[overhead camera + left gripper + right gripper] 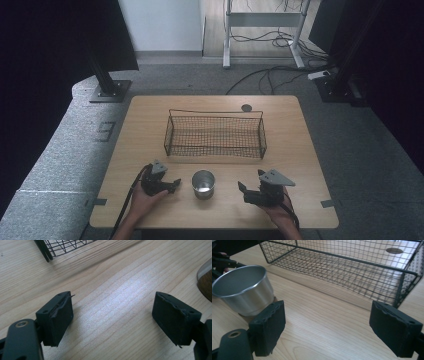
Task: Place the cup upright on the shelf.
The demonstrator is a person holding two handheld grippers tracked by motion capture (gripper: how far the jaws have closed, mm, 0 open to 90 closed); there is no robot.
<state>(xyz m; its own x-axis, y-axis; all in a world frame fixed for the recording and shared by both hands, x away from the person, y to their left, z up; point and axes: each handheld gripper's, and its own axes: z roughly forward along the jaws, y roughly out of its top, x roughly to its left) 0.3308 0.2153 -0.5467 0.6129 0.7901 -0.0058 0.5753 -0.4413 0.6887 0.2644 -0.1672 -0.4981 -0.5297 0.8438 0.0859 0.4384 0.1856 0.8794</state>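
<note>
A shiny metal cup (203, 184) stands upright near the front middle of the wooden table (150, 125), with nothing visible inside it. My left gripper (175, 185) lies just left of the cup and points at it, open and apart from it. In the left gripper view the left gripper (112, 298) has bare wood between its jaws, and the cup's edge (205, 275) is at the far right. My right gripper (243, 192) sits right of the cup, open. In the right gripper view the right gripper (328, 306) holds nothing, and the cup (242, 290) stands ahead to its left.
A black wire basket (215, 116) stands behind the cup at the table's middle, with nothing in it; it also shows as the basket (342, 267) and as a basket corner (62, 246). A small grey disc (246, 107) lies on the table behind it. Cables and stands are on the floor beyond.
</note>
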